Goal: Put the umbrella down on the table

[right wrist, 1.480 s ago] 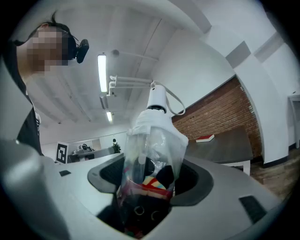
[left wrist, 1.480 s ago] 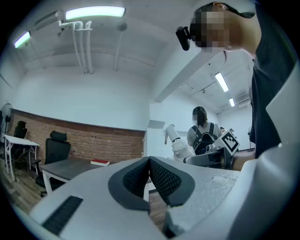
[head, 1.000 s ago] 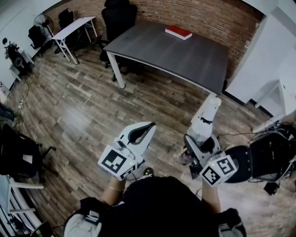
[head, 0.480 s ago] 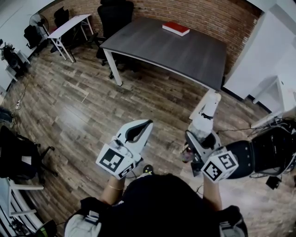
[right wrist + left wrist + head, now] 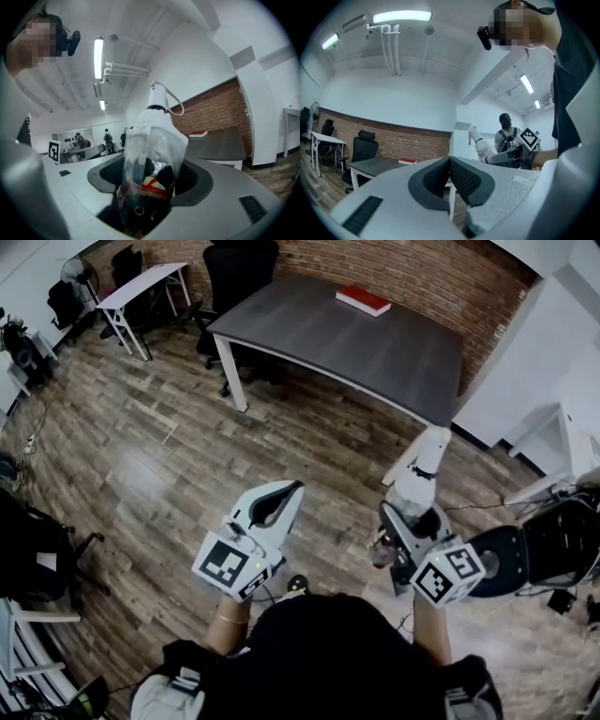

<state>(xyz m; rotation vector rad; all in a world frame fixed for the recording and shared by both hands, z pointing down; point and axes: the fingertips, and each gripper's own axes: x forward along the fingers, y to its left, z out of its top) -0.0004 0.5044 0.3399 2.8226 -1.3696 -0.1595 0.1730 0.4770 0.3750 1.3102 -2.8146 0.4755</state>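
My right gripper [image 5: 410, 514] is shut on a folded umbrella [image 5: 420, 474] in a clear and white sleeve, which sticks out forward over the wooden floor. In the right gripper view the umbrella [image 5: 152, 136] stands up between the dark pads [image 5: 190, 180] of my right gripper [image 5: 150, 180], its white handle and cord on top. My left gripper [image 5: 281, 501] hovers beside it with its jaws together and nothing in them; its pads meet in the left gripper view [image 5: 450, 161]. The grey table [image 5: 375, 352] stands ahead, apart from both grippers.
A red book [image 5: 363, 301] lies at the table's far edge. A black office chair [image 5: 239, 268] stands behind the table and a white side table [image 5: 141, 287] at far left. Black equipment and cables [image 5: 562, 549] sit at right, near a white wall [image 5: 534, 362].
Both grippers have drifted slightly forward toward the table, the left one a little to the left. The umbrella stays in the right gripper's hold.
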